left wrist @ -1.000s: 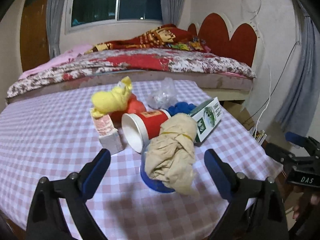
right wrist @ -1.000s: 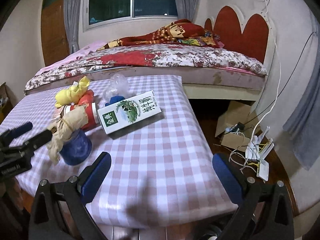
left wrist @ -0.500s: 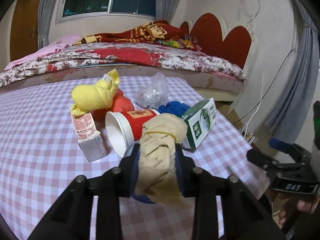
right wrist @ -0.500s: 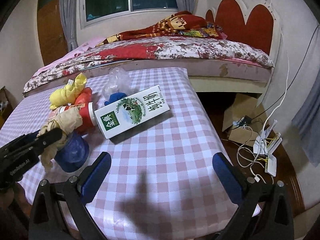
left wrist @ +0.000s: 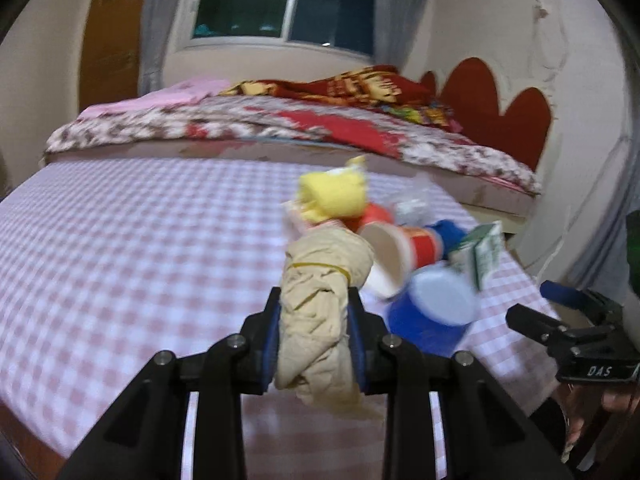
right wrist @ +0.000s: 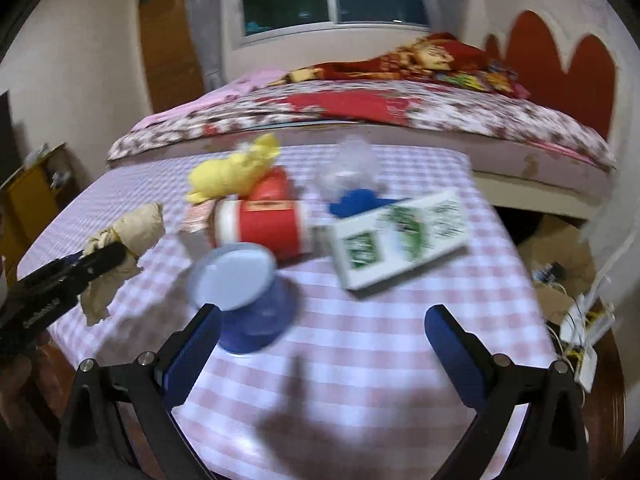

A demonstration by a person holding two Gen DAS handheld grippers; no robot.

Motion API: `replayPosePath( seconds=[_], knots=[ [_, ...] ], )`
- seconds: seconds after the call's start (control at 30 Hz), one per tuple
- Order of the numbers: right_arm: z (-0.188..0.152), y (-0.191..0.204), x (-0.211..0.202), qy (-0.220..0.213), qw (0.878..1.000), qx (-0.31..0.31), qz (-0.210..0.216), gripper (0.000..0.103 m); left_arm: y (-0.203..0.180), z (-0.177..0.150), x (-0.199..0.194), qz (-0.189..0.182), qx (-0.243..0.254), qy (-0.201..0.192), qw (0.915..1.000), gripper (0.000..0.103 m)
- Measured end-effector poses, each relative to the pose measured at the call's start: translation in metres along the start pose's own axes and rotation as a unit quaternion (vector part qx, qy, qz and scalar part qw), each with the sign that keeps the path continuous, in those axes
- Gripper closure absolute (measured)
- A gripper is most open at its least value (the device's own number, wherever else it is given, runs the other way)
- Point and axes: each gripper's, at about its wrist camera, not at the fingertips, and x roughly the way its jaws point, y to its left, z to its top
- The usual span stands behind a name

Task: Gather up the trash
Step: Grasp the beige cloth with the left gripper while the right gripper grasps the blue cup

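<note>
Since the earlier frames the left gripper (left wrist: 314, 344) has closed its jaws round the beige crumpled paper wad (left wrist: 320, 312), which was sitting in the blue cup (left wrist: 430, 316), and is now carrying it off to the left, clear of the cup. The pads are pressing the wad from both sides below its yellow rubber band (left wrist: 320, 266), and the loose tail is hanging down beneath the jaws. In the right wrist view the wad (right wrist: 128, 244) is showing well left of the cup (right wrist: 248, 300), which is standing empty near the front edge of the pink checked tablecloth (left wrist: 120, 260).

The right gripper (right wrist: 320, 344) is hovering with its jaws wide apart and nothing between them, the blue cup lying just ahead of its left finger.

Farther back the rest of the litter is lying in a cluster: a red paper cup (right wrist: 264, 228) on its side, a yellow crumpled wad (right wrist: 236, 168) on top of it, a green and white milk carton (right wrist: 404, 240) flat to the right, and a clear plastic wrapper (right wrist: 352, 168) beyond. Both views are blurred.

The beige wad is looking light, soft and springy, so it should crush rather than slip; a hold at the thick middle by the band seems surest, since the thin tail could tear or slide out. The cup is probably light and tips easily.
</note>
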Motion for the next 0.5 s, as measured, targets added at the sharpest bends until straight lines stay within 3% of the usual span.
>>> replayPosePath(
  seconds=[0.17,0.43,0.5],
  knots=[
    [0.005,0.028,0.022,0.006,1.0,-0.017,0.015,0.001,0.025,-0.01,0.002,0.027,-0.01,0.007,0.9996,0.072],
    [0.007,0.04,0.061,0.04,0.999,-0.004,0.007,0.001,0.036,-0.016,0.008,0.037,-0.003,0.015,0.9992,0.072],
    [0.007,0.042,0.068,0.045,0.999,-0.001,0.005,0.008,0.036,-0.016,0.01,0.036,-0.004,0.018,0.9992,0.072]
  ],
)
